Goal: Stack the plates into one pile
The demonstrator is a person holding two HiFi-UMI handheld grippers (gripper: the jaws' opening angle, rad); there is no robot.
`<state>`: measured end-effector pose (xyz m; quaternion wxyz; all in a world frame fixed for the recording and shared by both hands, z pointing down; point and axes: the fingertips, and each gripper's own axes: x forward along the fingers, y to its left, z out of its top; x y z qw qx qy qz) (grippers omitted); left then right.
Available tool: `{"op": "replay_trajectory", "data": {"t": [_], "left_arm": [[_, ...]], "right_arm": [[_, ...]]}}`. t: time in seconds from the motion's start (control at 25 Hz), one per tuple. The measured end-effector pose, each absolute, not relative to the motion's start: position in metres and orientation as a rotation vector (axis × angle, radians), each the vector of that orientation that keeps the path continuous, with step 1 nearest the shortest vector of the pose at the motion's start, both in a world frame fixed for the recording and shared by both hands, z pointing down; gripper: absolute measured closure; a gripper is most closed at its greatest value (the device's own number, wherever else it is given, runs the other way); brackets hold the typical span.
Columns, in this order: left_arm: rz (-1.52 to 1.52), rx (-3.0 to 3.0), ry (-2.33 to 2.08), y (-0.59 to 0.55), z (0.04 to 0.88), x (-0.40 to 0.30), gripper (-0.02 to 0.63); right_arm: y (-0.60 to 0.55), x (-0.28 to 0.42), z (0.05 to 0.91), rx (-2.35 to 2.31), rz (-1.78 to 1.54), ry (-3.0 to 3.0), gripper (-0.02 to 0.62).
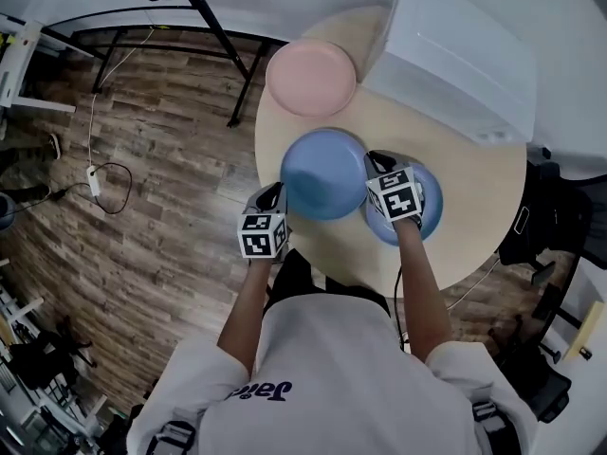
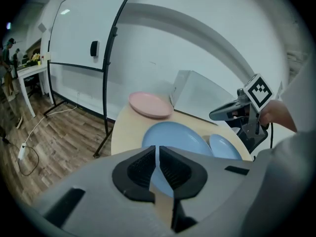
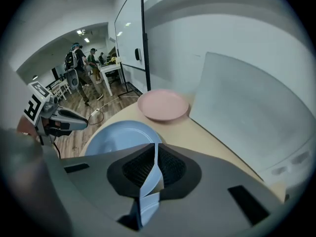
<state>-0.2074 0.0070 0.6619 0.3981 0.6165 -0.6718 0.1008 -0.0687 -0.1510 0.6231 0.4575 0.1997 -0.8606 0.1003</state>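
A round pale wooden table (image 1: 474, 188) bears a pink round plate (image 1: 311, 77) far left, a white box (image 1: 455, 55) far right, a large blue plate (image 1: 322, 173) nearer, and a smaller blue plate (image 1: 432, 207) just to its right.

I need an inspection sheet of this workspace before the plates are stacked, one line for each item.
Surface: round pale table, three plates side by side, no pile yet.
Job's things: pink plate at the far edge; large blue plate in the middle; smaller blue plate partly under the right gripper.
Clutter: white box on the table.
Grippers: left gripper shut, nothing held; right gripper shut, nothing held.
Cables: white cable with a plug block on the floor.
Surroundings: wooden floor; whiteboard on a stand; people far off.
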Motion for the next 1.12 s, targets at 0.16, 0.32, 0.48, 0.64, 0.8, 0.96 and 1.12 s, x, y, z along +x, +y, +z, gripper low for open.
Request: {"op": "replay_trajectory", "data": {"t": [0.16, 0.32, 0.48, 0.64, 0.8, 0.96, 1.12], "left_arm": [[0.240, 1.498, -1.693, 0.010, 0.683, -0.210, 0.588], [0.238, 1.465, -1.669, 0.010, 0.701, -0.212, 0.581], [0.224, 1.443, -1.611, 0.008, 0.716, -0.205, 0.469], [0.222, 1.432, -1.597, 0.005, 0.724, -0.202, 0.453], [0.220, 1.420, -1.593, 0.005, 0.729, -0.201, 0.453], [0.223, 1.402, -1.577, 0.007, 0.735, -0.198, 0.451], [0.218, 1.345, -1.556, 0.012, 0.741, -0.196, 0.453]], "right_arm": [[-0.155, -0.064, 0.659, 0.442, 0.279, -2.051, 0.577], [-0.159, -0.069, 0.682, 0.380, 0.260, -2.013, 0.577], [-0.164, -0.073, 0.698, 0.347, 0.242, -1.990, 0.577], [-0.169, -0.071, 0.708, 0.351, 0.248, -1.969, 0.571], [-0.170, -0.069, 0.719, 0.349, 0.262, -1.944, 0.393], [-0.166, -0.066, 0.730, 0.313, 0.262, -1.917, 0.393], [-0.164, -0.062, 0.734, 0.315, 0.267, -1.889, 0.398]]}}
